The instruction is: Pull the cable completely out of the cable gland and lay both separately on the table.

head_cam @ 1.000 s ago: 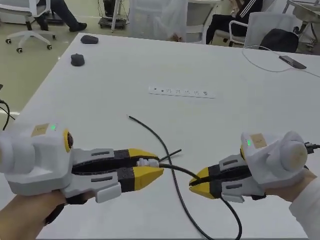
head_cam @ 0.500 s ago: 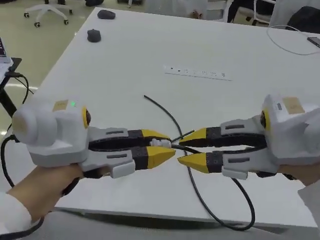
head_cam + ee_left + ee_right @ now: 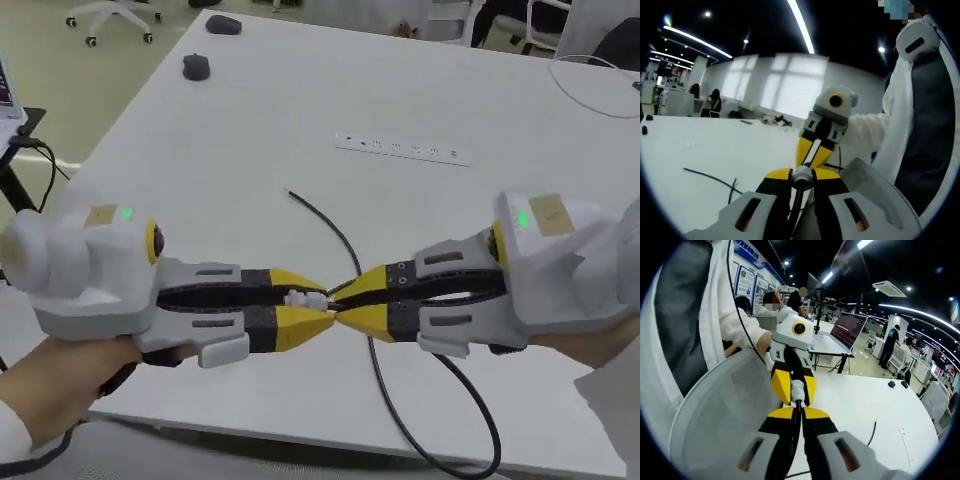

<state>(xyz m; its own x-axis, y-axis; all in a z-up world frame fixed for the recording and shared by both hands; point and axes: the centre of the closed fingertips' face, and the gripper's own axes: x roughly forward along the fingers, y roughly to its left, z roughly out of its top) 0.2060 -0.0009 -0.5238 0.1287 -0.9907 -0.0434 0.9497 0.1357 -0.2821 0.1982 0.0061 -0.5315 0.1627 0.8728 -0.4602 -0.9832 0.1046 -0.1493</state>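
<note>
left claw (image 3: 322, 311) – clamped on cable gland (image 3: 298, 299) | right claw (image 3: 349, 309) – pinched shut on cable (image 3: 330, 232), just right of cable gland | tips nearly touching, cable axis across counter (image 3: 300, 110) – outward pull likely

table (image 3: 300, 110): white, wide
power strip (image 3: 400, 150): white, flat, mid-table
mouse (image 3: 195, 67): dark, near the far left edge
second dark mouse (image 3: 222, 24): at the far corner, beyond the first
thin white cord (image 3: 590, 98): looped at the far right
laptop (image 3: 849, 329): open on a neighbouring desk, screen lit
</note>
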